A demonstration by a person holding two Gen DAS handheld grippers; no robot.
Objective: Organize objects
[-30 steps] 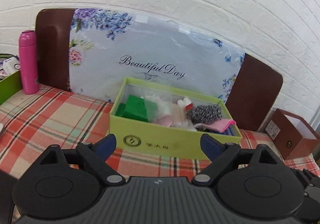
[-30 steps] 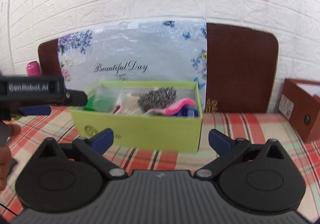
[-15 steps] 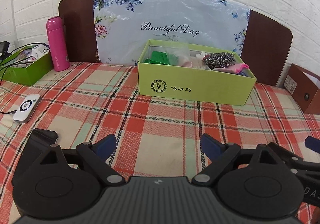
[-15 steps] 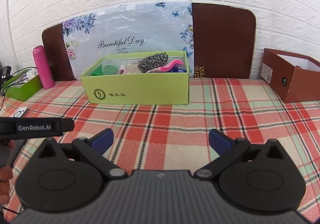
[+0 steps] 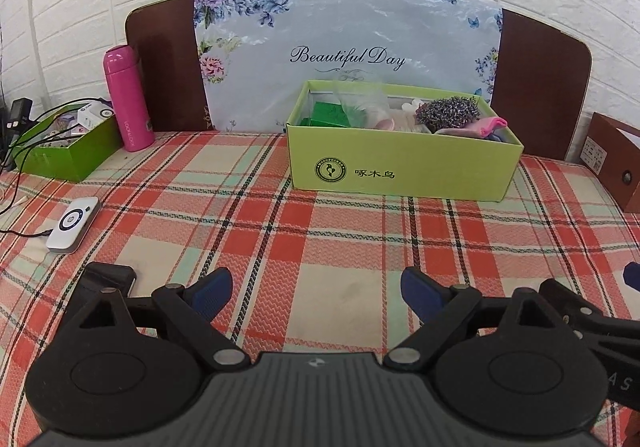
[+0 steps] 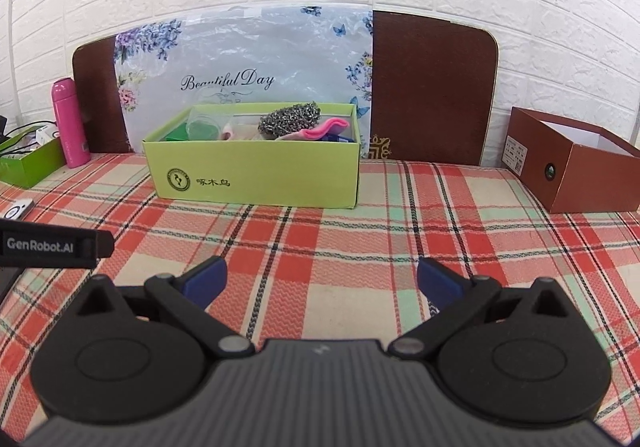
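I have pulled both tongs, left and right, back from the green shoe box to the surface's near edge, spread wide and empty, so its contents at the far edge look organized.

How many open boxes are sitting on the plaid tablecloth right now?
3. A light green box full of items at centre back, a smaller green box at far left by the pink bottle, and a brown box at far right. Others could lie outside the views.
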